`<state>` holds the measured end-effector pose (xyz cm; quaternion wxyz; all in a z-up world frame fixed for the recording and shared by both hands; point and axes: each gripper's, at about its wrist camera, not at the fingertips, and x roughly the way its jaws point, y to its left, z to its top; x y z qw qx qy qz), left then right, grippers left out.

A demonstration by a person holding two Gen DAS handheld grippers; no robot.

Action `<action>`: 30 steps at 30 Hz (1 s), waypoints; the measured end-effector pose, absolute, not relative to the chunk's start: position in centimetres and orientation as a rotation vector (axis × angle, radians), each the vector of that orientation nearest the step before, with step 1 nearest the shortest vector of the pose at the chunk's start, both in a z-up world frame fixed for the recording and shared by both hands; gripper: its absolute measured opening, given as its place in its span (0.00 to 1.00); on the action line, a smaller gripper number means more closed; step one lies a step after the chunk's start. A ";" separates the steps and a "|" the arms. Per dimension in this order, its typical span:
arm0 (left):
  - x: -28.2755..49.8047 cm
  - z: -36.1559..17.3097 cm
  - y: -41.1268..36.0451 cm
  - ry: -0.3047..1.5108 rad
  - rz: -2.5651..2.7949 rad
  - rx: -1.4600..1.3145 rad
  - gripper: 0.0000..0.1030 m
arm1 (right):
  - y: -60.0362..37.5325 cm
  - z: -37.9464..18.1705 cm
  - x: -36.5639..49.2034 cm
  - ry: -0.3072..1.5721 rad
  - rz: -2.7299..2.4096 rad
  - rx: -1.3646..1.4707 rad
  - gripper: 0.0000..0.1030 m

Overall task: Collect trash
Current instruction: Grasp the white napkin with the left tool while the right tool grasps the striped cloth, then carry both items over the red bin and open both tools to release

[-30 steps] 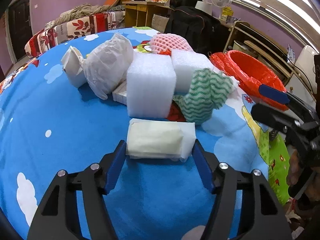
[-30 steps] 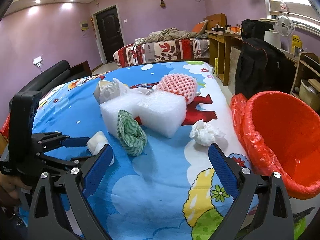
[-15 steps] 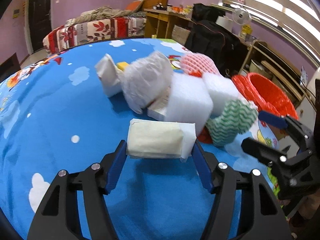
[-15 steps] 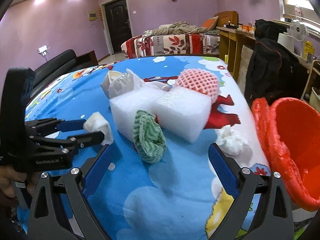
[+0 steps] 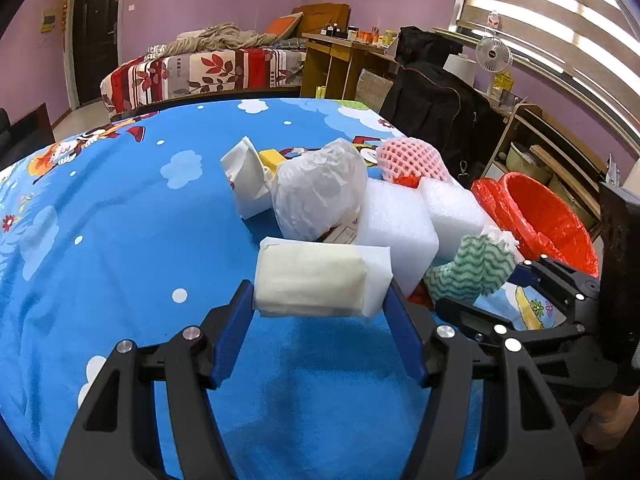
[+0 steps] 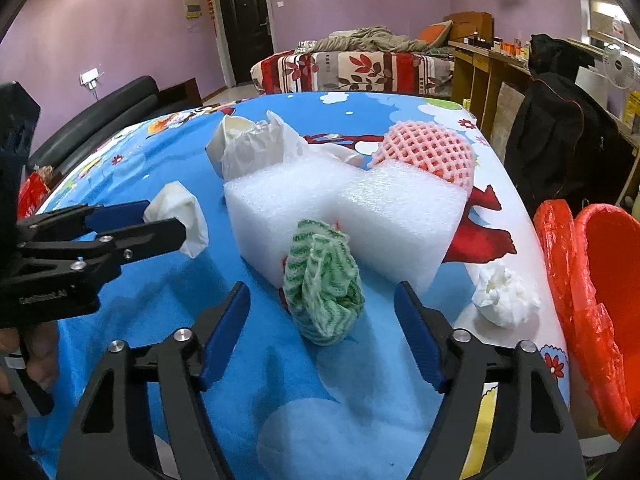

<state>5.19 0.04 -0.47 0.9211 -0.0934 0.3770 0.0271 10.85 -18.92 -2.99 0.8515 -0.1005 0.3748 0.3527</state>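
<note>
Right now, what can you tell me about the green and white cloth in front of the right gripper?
The green and white cloth is a crumpled, bunched wad of thin fabric with a wavy zigzag pattern. It sits on the blue bedsheet, leaning against the white foam blocks behind it. It lies between the fingers of the right gripper, whose jaws are closing but do not yet touch it.

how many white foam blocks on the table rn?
2. The left foam block and the right foam block sit side by side mid-table, behind the green cloth. More could be hidden behind the pile.
</note>
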 end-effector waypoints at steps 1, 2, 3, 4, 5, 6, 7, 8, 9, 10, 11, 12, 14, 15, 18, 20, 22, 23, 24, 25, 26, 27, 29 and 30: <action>5.2 -0.4 0.0 0.773 0.057 -0.191 0.61 | -18.9 -3.0 10.9 0.792 0.745 -0.211 0.56; 5.2 -0.3 0.0 0.770 0.058 -0.190 0.61 | -18.8 -3.1 10.9 0.794 0.745 -0.213 0.50; 5.1 -0.2 0.0 0.768 0.059 -0.190 0.61 | -18.9 -3.1 10.9 0.794 0.745 -0.213 0.46; 5.1 -0.1 0.0 0.766 0.059 -0.190 0.61 | -18.9 -3.1 10.9 0.794 0.746 -0.212 0.42; 5.2 0.0 0.0 0.764 0.061 -0.189 0.61 | -19.0 -3.1 10.9 0.791 0.745 -0.210 0.37; 5.1 0.0 0.1 0.761 0.061 -0.188 0.61 | -19.1 -3.0 10.9 0.787 0.743 -0.208 0.36; 5.0 0.1 0.1 0.759 0.061 -0.186 0.61 | -19.1 -3.0 10.9 0.783 0.742 -0.206 0.34; 4.9 0.2 0.0 0.757 0.062 -0.184 0.61 | -19.3 -2.9 10.9 0.780 0.741 -0.204 0.33; 4.9 0.3 0.0 0.755 0.064 -0.183 0.61 | -19.5 -2.8 10.8 0.776 0.741 -0.199 0.33; 4.9 0.3 0.0 0.753 0.064 -0.183 0.61 | -19.6 -2.7 10.9 0.773 0.739 -0.197 0.32; 4.9 0.4 -0.1 0.751 0.066 -0.182 0.61 | -19.7 -2.6 10.9 0.771 0.737 -0.196 0.32; 4.9 0.5 -0.1 0.749 0.067 -0.180 0.61 | -19.9 -2.4 10.8 0.766 0.735 -0.193 0.32; 4.8 0.8 -0.1 0.742 0.070 -0.177 0.61 | -20.4 -1.9 10.6 0.752 0.730 -0.184 0.32; 4.7 1.0 -0.2 0.737 0.072 -0.177 0.61 | -20.7 -1.6 10.6 0.746 0.727 -0.180 0.32; 4.7 1.5 -0.2 0.725 0.075 -0.175 0.61 | -21.5 -0.8 10.4 0.728 0.717 -0.171 0.32; 4.7 1.9 -0.4 0.717 0.074 -0.172 0.61 | -22.1 -0.2 10.4 0.717 0.710 -0.164 0.32; 4.7 2.3 -0.6 0.708 0.071 -0.168 0.61 | -22.8 0.5 10.3 0.701 0.701 -0.159 0.32; 4.7 2.5 -0.7 0.704 0.070 -0.164 0.61 | -23.2 0.8 10.3 0.693 0.696 -0.154 0.32; 4.8 2.8 -0.9 0.699 0.069 -0.161 0.61 | -23.5 1.1 10.3 0.687 0.692 -0.148 0.32; 4.9 3.1 -1.0 0.694 0.066 -0.158 0.61 | -23.8 1.3 10.3 0.681 0.687 -0.144 0.32; 4.9 3.3 -1.2 0.690 0.065 -0.154 0.61 | -24.0 1.5 10.3 0.677 0.682 -0.142 0.32; 5.1 3.6 -1.4 0.686 0.062 -0.147 0.61 | -24.5 1.9 10.4 0.668 0.672 -0.138 0.32; 5.4 4.1 -1.9 0.679 0.053 -0.137 0.61 | -25.2 2.2 10.7 0.661 0.661 -0.131 0.32; 5.5 4.4 -2.2 0.675 0.048 -0.131 0.61 | -25.8 2.6 10.8 0.654 0.649 -0.128 0.32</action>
